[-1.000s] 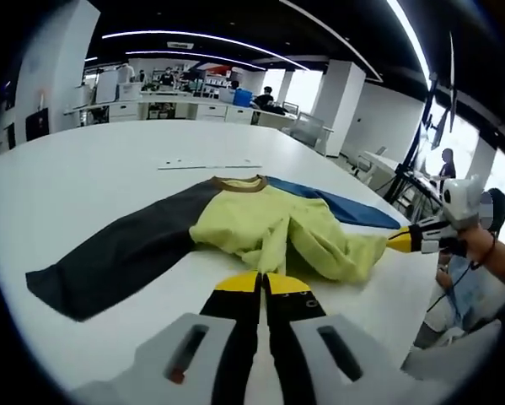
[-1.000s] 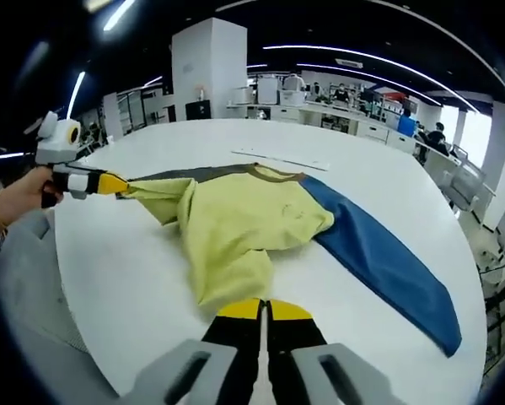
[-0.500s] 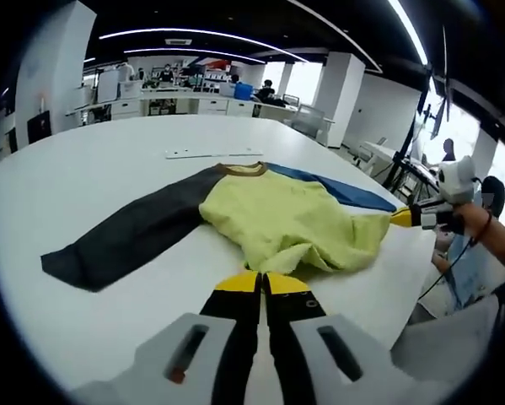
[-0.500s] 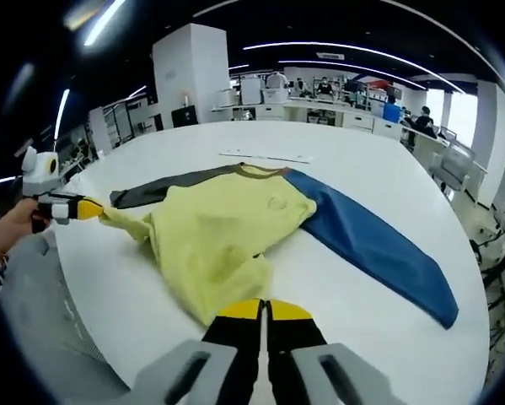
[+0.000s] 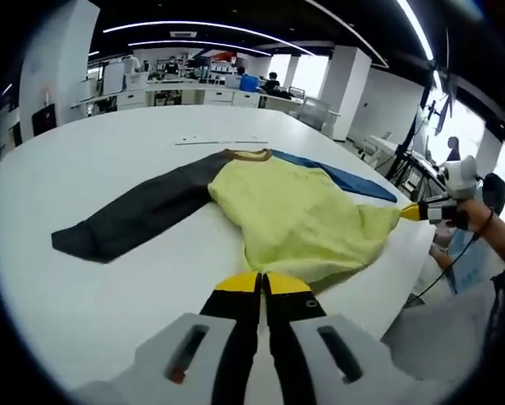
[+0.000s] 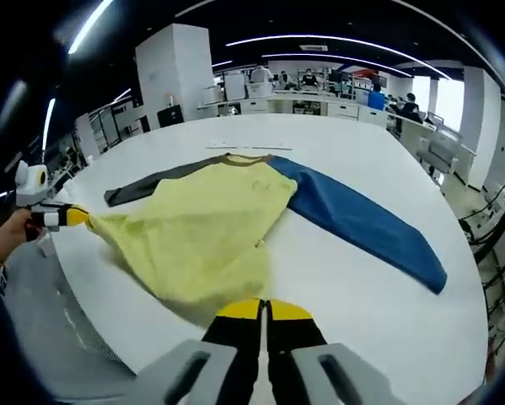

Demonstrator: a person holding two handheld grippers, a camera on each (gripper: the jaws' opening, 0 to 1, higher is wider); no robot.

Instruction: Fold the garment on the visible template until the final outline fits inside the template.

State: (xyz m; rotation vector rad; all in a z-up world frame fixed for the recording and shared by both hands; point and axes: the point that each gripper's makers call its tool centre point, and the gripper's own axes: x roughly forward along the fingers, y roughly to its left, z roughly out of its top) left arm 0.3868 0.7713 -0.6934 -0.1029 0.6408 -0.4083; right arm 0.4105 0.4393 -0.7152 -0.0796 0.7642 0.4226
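My left gripper and right gripper, jaws closed, each pinch a hem corner of the yellow-bodied, dark-and-blue-sleeved shirt, collar pointing away across the white table.

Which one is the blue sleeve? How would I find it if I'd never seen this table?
Start at the big white table and find the shirt with the yellow body spread flat on it. Two long sleeves reach out from its brown collar. One sleeve is dark grey; the blue sleeve is on the other side, bright blue and lying straight.
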